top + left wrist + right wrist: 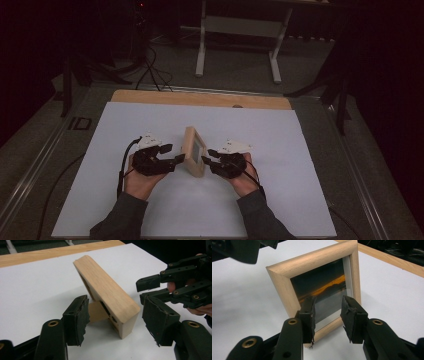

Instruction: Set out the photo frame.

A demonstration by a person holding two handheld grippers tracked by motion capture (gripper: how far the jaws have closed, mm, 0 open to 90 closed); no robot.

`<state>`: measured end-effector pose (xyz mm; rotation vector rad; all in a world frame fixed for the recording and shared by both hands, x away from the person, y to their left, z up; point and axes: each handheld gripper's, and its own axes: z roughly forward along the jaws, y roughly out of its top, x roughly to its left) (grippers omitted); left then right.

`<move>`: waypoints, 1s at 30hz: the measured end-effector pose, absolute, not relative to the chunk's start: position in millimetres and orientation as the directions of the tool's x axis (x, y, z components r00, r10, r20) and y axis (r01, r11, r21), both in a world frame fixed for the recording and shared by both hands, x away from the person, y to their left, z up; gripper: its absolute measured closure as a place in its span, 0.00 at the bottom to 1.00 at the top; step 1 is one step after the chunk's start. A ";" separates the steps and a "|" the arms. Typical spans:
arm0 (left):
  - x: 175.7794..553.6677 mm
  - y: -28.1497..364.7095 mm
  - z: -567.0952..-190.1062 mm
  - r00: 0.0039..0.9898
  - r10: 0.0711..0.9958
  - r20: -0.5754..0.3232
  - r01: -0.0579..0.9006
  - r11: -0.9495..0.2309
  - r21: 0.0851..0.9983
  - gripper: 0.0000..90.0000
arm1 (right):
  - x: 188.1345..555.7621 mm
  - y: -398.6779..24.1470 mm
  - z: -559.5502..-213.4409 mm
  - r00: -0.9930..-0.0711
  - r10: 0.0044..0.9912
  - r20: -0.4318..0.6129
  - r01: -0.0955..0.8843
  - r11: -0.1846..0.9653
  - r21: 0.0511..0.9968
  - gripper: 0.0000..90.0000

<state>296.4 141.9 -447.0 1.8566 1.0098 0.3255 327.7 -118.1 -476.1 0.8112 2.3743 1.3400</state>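
Wooden picture frame point(194, 150) stands propped on white sheet point(150, 210); left gripper point(113, 322) released, right gripper point(327, 315) gaping before glass; next, withdraw without toppling.

Dim room, dark surroundings, soft shadows, slightly blurred close-ups

The picture frame point(287, 280) is showing pale, light-brown wood with fine grain, and its picture point(324, 290) is showing dark blue-grey tones crossed by an orange streak, with a white border along one side. Its back stand point(96, 312) is looking tan like cardboard. The white sheet point(280, 200) is covering the bench point(200, 98), which is showing a honey-coloured wooden strip at the far edge. Both the left claw point(113, 322) and the right claw point(327, 317) are looking matt black, with small brass-coloured rivets
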 end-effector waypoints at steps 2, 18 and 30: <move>296.7 138.9 -447.5 0.623 0.757 -0.197 0.505 -0.197 0.840 0.40 | 328.0 -119.3 -475.4 -0.795 0.606 0.020 0.329 0.404 0.854 0.70; 306.4 117.2 -459.9 0.596 0.784 -0.171 0.541 -0.235 0.808 0.33 | 332.0 -132.3 -469.2 -0.778 0.626 0.051 0.341 0.353 0.871 0.63; 318.8 106.4 -471.6 0.571 0.799 -0.186 0.588 -0.241 0.772 0.32 | 333.5 -140.3 -464.5 -0.766 0.640 0.063 0.343 0.324 0.882 0.63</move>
